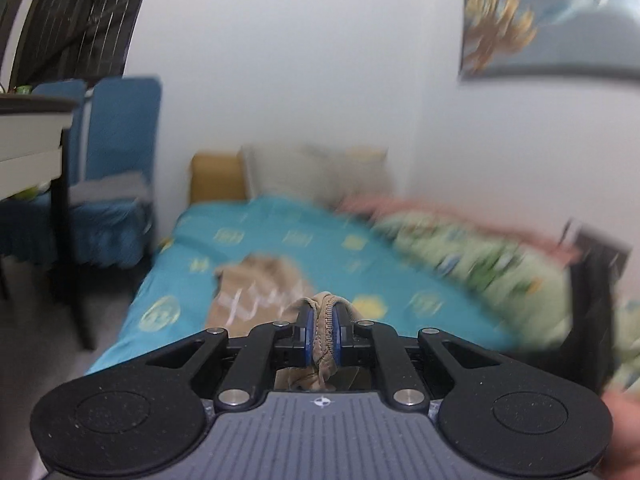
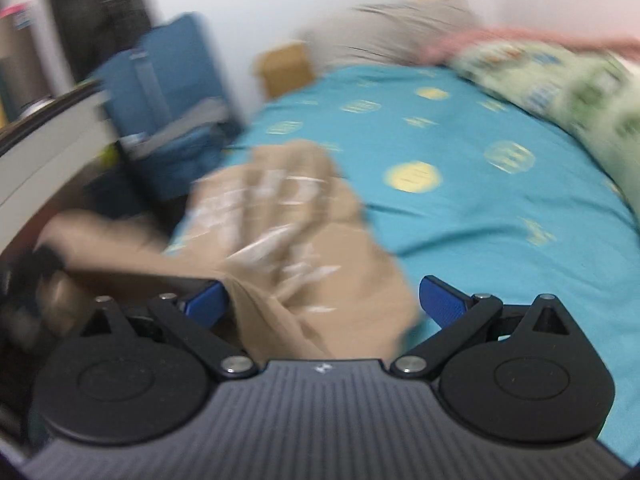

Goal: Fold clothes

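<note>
Centrally in the left wrist view, the left hand-held gripper [image 1: 323,330] points level toward the far wall, its two blue pads [image 1: 307,334] drawn narrow and pinching a ribbed edge of the beige garment [image 1: 256,292], whose gathered hem stands up between them at 12 o'clock of the gripper body. From that pinch the one garment trails away toward 11 o'clock and lies crumpled on the bed sheet [image 1: 280,236], a single turquoise sheet printed with yellow patches. In the right wrist view, the right hand-held gripper [image 2: 323,300] is tilted down toward the bed, its two blue pads [image 2: 440,300] spread wide; the beige garment [image 2: 304,240] lies bunched between and beyond them, but blur hides whether either pad touches it. A fold of the same cloth stretches toward 9 o'clock, where a dark blurred shape is too smeared to name. One green patterned quilt [image 2: 568,92] lies heaped along the bed at 2 o'clock. Two blue chairs [image 1: 120,160] stand side by side at 9 o'clock of the left view, beside one white worktop [image 1: 28,136]. One framed picture [image 1: 540,20] hangs at 1 o'clock.
</note>
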A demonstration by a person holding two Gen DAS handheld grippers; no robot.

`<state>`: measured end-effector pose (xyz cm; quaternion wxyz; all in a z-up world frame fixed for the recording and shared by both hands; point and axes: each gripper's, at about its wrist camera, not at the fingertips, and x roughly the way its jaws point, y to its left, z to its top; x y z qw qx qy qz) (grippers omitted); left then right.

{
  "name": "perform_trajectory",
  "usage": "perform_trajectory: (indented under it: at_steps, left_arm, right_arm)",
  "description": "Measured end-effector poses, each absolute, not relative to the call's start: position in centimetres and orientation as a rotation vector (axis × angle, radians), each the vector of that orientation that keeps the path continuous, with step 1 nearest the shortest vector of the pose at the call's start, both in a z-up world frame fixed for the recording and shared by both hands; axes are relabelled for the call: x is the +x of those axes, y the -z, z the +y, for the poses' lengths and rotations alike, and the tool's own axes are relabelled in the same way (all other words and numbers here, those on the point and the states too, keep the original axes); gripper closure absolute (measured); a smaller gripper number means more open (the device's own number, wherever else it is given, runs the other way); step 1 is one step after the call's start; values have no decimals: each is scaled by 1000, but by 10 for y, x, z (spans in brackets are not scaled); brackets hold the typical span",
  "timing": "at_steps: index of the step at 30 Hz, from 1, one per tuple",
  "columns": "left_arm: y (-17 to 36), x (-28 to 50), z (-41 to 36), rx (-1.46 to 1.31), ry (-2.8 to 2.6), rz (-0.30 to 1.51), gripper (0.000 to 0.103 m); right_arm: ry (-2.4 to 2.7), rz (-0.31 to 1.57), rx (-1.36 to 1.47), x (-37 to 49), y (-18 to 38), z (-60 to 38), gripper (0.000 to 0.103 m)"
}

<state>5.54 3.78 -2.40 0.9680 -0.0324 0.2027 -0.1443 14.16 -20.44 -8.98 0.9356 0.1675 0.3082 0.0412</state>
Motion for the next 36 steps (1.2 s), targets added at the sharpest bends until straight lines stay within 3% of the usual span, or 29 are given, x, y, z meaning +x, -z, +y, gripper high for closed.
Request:
perform_trajectory:
  at_steps: [3, 11, 19, 23, 27, 32, 33, 36]
  left_arm:
    - [39, 66, 41, -100, 307, 497, 93]
    - [32, 66, 54, -199, 288, 465, 93]
    - [33, 69, 62, -238, 230, 483, 93]
    - [33, 68, 66, -254, 220, 478, 93]
    - [32, 66, 69, -277, 214, 471, 93]
    - [29, 61, 68, -307, 271, 432, 93]
    - [27, 58, 68, -315, 287, 410, 93]
    - [18, 47, 70, -344, 344, 323, 93]
  right_arm:
    - [49, 648, 418, 152, 98, -227, 0]
    - [69, 621, 457, 141, 95, -238, 0]
    - [-314, 679, 194, 120, 103, -166, 0]
    - [-236, 724, 85, 135, 118, -153, 0]
    - [-53, 766, 280, 151, 132, -197, 0]
    - [107, 638, 531, 131, 122, -241, 1]
    - [121, 589, 497, 126, 115, -239, 6]
    - [157, 457, 397, 113, 94, -235, 8]
